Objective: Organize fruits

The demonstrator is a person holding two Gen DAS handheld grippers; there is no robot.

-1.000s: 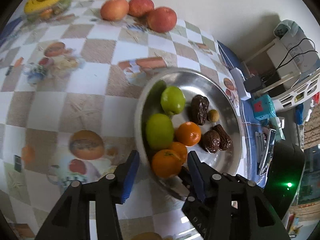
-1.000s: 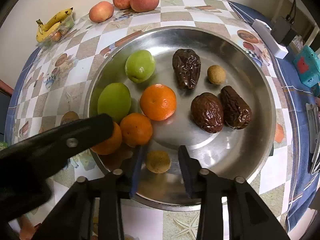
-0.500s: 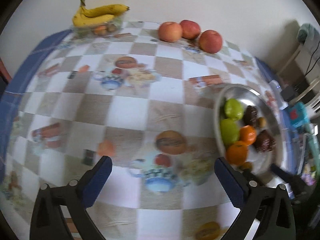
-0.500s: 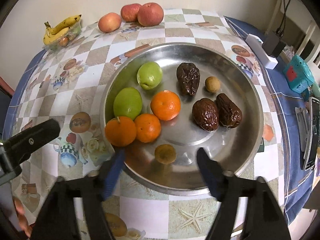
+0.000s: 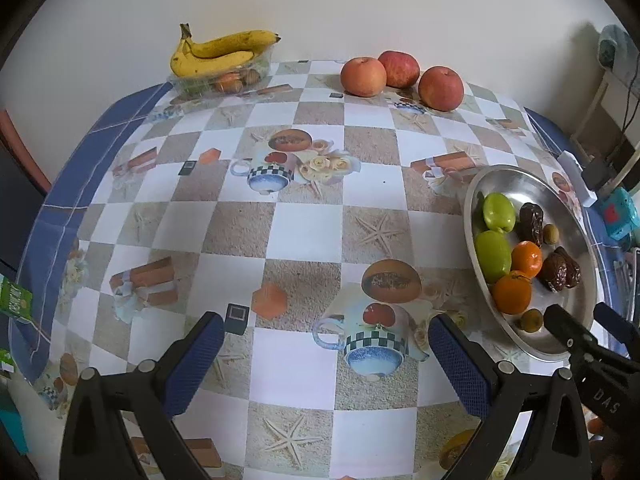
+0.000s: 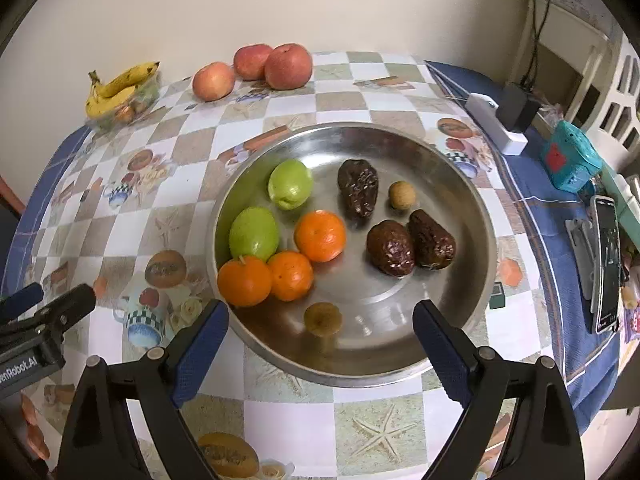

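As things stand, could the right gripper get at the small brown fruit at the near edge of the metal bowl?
Probably yes. The right gripper, its jaws opening and empty, hangs just above the small brown fruit, which sits alone on the metal bowl floor; the nearest orange lies clear of it.

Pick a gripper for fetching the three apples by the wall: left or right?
Left, probably. Left gripper is empty, jaws wide, facing open tablecloth toward the apples. Right gripper hangs over the steel plate, jaws opening, nothing between them.

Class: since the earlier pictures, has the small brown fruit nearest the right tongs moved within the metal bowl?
No. The small brown fruit sits beside the same orange, near the bowl rim.
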